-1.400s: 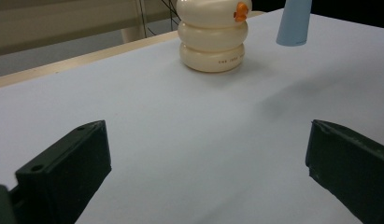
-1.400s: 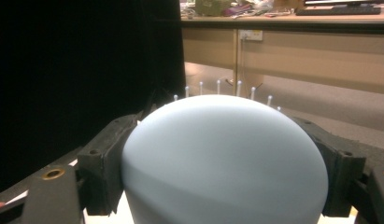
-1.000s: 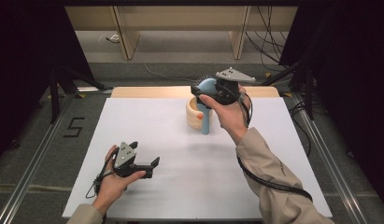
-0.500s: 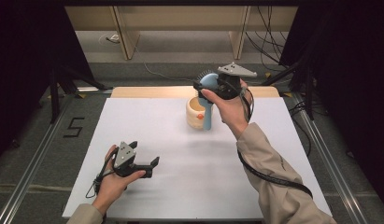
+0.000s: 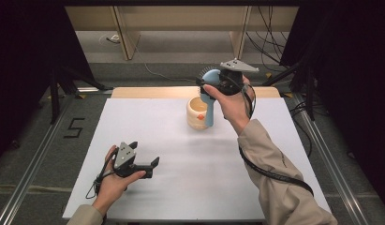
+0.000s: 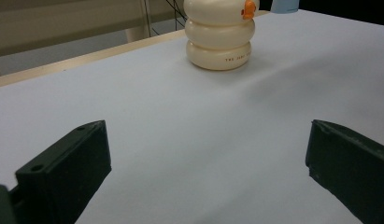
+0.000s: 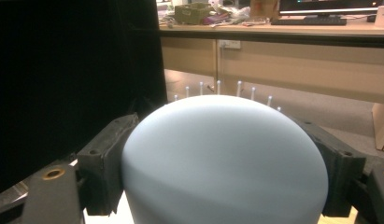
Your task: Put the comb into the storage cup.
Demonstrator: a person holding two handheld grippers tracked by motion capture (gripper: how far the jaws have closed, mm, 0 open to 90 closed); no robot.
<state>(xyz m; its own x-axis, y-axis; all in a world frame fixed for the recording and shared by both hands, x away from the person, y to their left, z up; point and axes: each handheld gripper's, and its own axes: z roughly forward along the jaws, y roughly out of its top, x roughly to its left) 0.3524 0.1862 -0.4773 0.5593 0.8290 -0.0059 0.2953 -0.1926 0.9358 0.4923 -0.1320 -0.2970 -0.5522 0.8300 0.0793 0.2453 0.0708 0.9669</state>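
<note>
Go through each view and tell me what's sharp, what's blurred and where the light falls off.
High view: the white table is evenly lit, dark on both flanks. Left gripper view: the cream ribbed cup is fairly sharp; the near black jaws are soft. Right gripper view: the pale blue round-headed brush between the right gripper jaws is close and blurred, its left side dark; the desk behind is clearer.

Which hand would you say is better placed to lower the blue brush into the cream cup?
Right. The right gripper already clamps the blue brush with its handle hanging beside the cream cup. The left gripper rests open near the table's front edge, apart from both.
</note>
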